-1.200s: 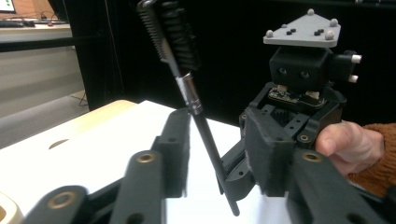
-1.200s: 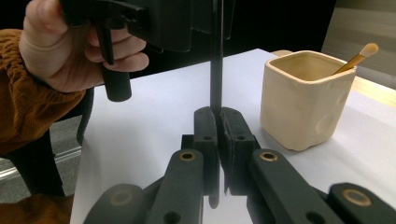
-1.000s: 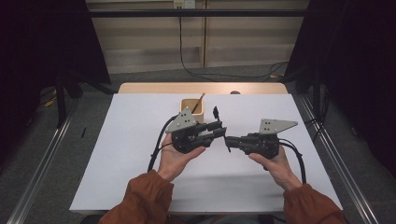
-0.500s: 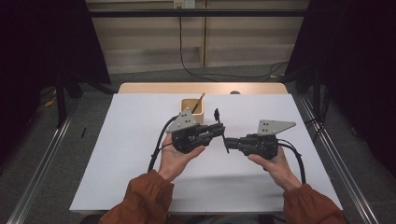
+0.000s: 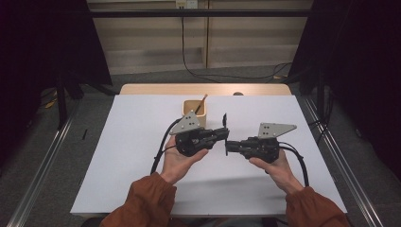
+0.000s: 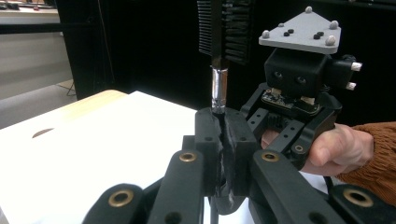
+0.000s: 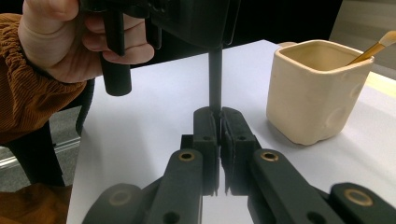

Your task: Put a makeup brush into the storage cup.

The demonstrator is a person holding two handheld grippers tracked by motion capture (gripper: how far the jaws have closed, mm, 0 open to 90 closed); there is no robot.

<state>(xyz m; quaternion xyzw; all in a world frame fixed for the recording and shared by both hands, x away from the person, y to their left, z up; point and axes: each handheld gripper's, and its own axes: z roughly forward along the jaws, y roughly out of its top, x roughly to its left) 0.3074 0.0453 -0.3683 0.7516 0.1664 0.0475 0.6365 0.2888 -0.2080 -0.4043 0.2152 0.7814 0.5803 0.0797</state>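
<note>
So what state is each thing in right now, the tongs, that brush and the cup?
Left tongs: shut on the black handle of the brush.
Right tongs: shut on the same handle, at its thin end.
Black-bristled brush with a silver ferrule: held upright between both.
Beige square ceramic cup: upright on the white table, holding a wooden-handled brush.

We see the left gripper (image 5: 222,135) and the right gripper (image 5: 229,147), earlier a little apart above the middle of the table (image 5: 142,189), now meeting tip to tip, both clamped on the handle of the upright brush (image 5: 224,124).
</note>
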